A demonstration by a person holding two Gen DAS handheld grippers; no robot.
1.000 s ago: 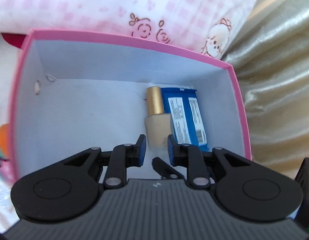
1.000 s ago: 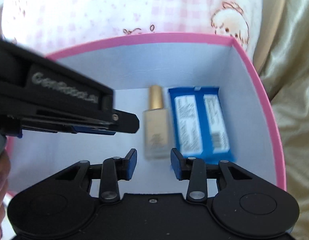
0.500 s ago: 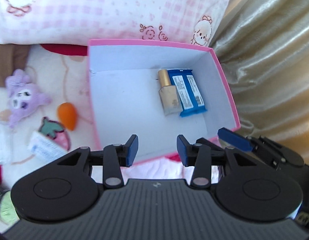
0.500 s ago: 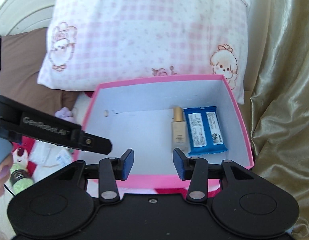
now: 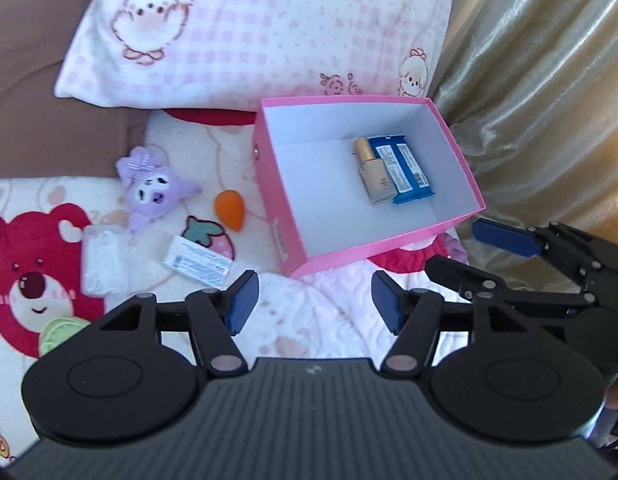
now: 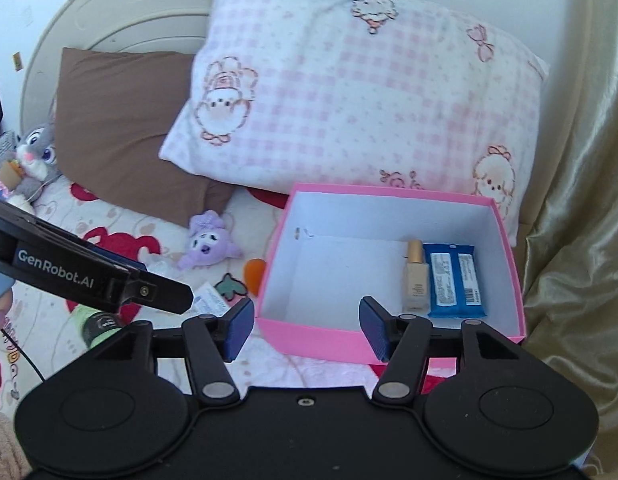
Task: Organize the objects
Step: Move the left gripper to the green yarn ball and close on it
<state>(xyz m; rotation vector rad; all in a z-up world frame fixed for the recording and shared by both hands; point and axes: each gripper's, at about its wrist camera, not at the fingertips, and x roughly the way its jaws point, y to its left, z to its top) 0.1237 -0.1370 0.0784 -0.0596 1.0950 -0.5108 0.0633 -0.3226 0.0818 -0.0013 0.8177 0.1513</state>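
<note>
A pink box (image 5: 461,152) (image 6: 505,240) with a white inside sits on the bed. In it lie a gold-capped foundation bottle (image 5: 372,172) (image 6: 415,276) and a blue snack pack (image 5: 405,168) (image 6: 455,280), side by side at the right. My left gripper (image 5: 315,306) is open and empty, above the bedspread in front of the box. My right gripper (image 6: 307,330) is open and empty, near the box's front edge. Left of the box lie a purple plush (image 5: 153,186) (image 6: 207,244), an orange egg-shaped sponge (image 5: 229,209), a strawberry item (image 5: 208,236) and a white packet (image 5: 197,262).
A pink checked pillow (image 5: 249,28) (image 6: 349,92) and a brown pillow (image 6: 117,120) lie behind the box. A gold curtain (image 5: 549,80) hangs at the right. A clear bag (image 5: 103,260), a green item (image 5: 57,334) and a grey bunny plush (image 6: 33,156) lie at the left.
Both grippers have pulled back and up out of the box and opened wider. The bottle and snack pack stay in the box. The items left of the box have come into view.
</note>
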